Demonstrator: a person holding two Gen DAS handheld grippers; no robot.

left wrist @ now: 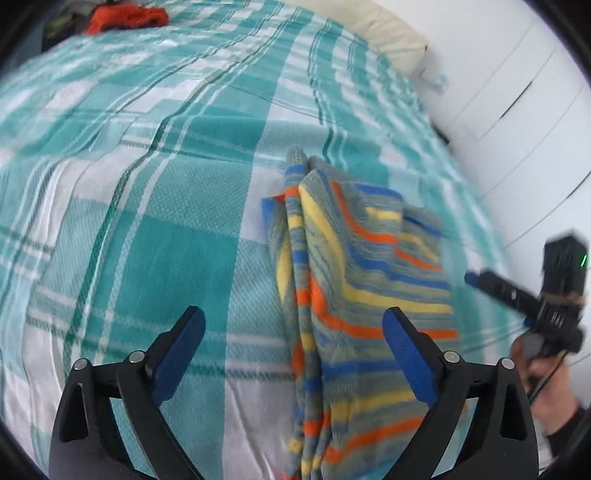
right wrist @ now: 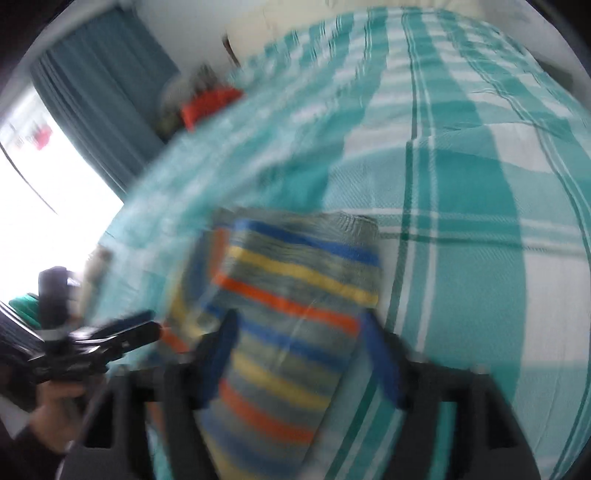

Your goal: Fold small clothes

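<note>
On the bed (left wrist: 147, 221) | striped cloth (left wrist: 354, 280) is lying folded on the checked cover | left tool (left wrist: 293, 343) is hanging above it, jaws wide apart, holding nothing | right tool (right wrist: 295, 354) is standing apart too, likely letting go | red cloth (left wrist: 125, 18) is waiting far beyond the striped cloth

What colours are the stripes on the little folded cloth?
Blue, yellow and orange on grey; clearest in left wrist view.

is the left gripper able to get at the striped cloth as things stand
Probably yes. The left gripper is open and the striped cloth lies on the checked bedspread just ahead, partly between its fingers, with nothing on top. The right gripper is off to the side.
</note>
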